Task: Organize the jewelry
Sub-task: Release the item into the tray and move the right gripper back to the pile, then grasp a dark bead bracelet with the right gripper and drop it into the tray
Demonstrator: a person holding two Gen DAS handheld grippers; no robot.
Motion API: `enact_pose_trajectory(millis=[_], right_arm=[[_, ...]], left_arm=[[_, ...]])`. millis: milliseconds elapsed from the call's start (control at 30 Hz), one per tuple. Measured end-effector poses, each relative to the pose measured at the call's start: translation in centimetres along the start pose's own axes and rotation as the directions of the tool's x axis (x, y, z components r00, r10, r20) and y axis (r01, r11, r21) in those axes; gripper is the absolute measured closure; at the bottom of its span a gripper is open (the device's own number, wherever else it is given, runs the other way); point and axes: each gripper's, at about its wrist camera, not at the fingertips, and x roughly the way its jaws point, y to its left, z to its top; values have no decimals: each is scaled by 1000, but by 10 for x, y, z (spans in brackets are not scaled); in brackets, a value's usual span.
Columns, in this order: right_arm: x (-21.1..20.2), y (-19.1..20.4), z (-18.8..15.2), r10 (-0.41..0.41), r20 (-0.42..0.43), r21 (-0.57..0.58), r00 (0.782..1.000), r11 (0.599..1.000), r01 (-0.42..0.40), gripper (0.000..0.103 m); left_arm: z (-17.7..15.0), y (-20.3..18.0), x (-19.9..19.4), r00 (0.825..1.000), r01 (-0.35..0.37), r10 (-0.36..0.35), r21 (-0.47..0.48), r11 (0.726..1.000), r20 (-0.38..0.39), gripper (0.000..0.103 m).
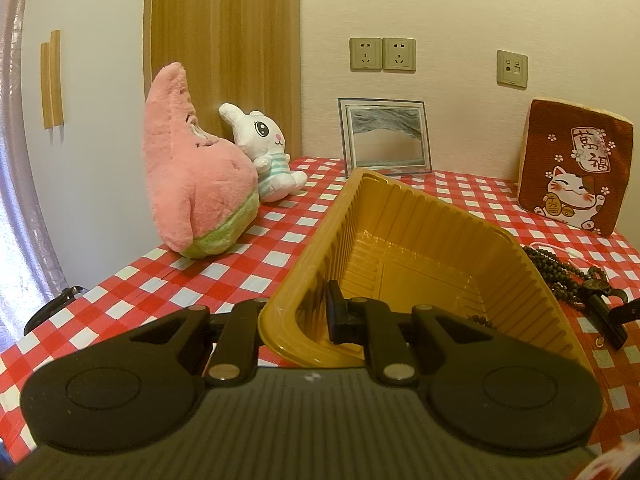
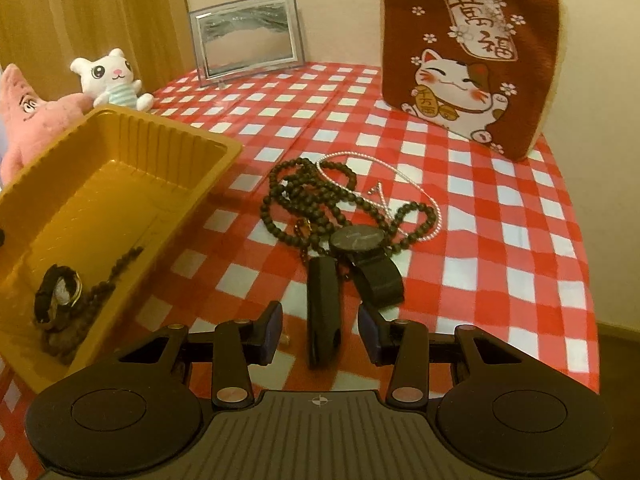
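My left gripper (image 1: 298, 320) is shut on the near wall of a yellow plastic tray (image 1: 400, 192), with one finger inside it and the other outside. The tray (image 2: 168, 124) holds a dark woven bracelet (image 2: 56, 296) and a strand of brown beads (image 2: 108, 280). To its right, on the checked cloth, lie a black watch (image 2: 356, 238), a long dark bead necklace (image 2: 304, 196) and a thin silver chain (image 2: 400, 184), tangled together. My right gripper (image 2: 322, 332) is open just above the cloth. One watch strap (image 2: 324, 312) lies between its fingers without touching the pads.
A pink star plush (image 1: 192, 184) and a white rabbit plush (image 1: 268, 148) stand at the back left. A framed sand picture (image 1: 386, 136) leans on the wall, and a brown lucky-cat cushion (image 1: 572, 164) stands at the back right. The table edge (image 2: 592, 320) runs close on the right.
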Motion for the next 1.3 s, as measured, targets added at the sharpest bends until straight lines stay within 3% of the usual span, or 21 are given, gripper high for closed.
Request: enact_pose_trajectory(millis=[433, 567, 800, 1033, 1133, 1300], right_arm=[[32, 8, 9, -60, -41, -67, 997, 996, 58, 72], [36, 8, 9, -66, -48, -78, 997, 995, 62, 81], [21, 8, 12, -53, -7, -65, 999, 996, 53, 81], [-25, 26, 37, 64, 114, -16, 991, 998, -63, 81], [-42, 47, 46, 156, 151, -25, 976, 988, -154, 81], [-46, 86, 53, 306, 134, -43, 943, 952, -303, 81]], left_arm=[[1, 3, 1, 1000, 0, 0, -2, 1000, -2, 89], [1, 2, 1, 1000, 0, 0, -1, 1000, -2, 89], [1, 2, 1, 1000, 0, 0, -1, 1000, -2, 89], [1, 3, 1, 1000, 0, 0, -1, 1000, -2, 89], [1, 3, 1, 1000, 0, 0, 0, 1000, -1, 89], [1, 4, 0, 1000, 1, -1, 0, 1000, 0, 89]])
